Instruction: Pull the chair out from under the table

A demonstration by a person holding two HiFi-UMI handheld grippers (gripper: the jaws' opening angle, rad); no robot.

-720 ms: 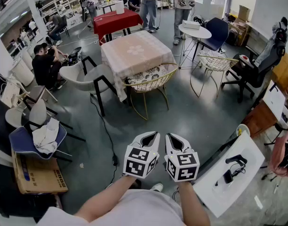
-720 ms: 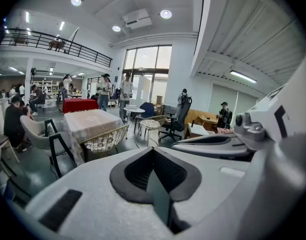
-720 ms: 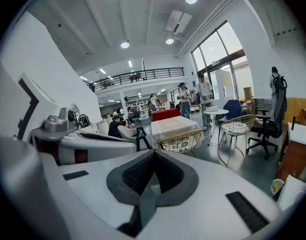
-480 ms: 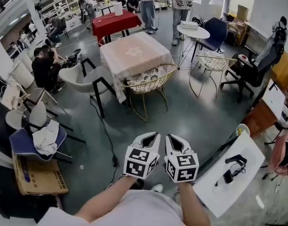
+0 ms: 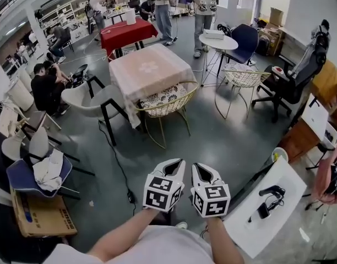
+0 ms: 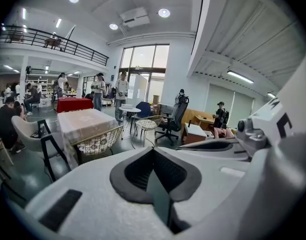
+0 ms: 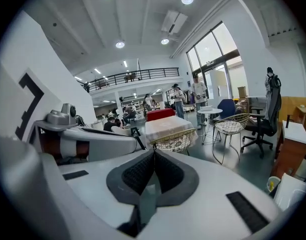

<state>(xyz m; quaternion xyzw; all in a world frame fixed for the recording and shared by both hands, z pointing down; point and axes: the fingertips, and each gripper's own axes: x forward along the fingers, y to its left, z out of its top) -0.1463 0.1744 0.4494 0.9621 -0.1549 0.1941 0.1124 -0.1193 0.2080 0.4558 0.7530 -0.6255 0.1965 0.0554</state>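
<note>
Well, both grippers are hanging low and side by side, and both are fully closed: the left gripper [image 5: 175, 163] and the right gripper [image 5: 200, 166] are gripping nothing, the pads are only pressing on each other. The wire chair [image 5: 166, 100] is standing well ahead of the fingertips and a little to their left, pushed in against the near side of the table [image 5: 149, 67], with its curved back facing the fingers. The tablecloth [image 5: 136, 106] is hanging down just beside the seat.

I am judging that the approach is only beginning. To do it well, the jaws should be opening before they arrive, and each gripper should be taking the top rim of the back, one on each side of the middle. The wire is thin, so the pads should be closing squarely on it. The pull should be going straight back and low, so the legs are sliding and not tipping, and the cloth is not dragging along
</note>
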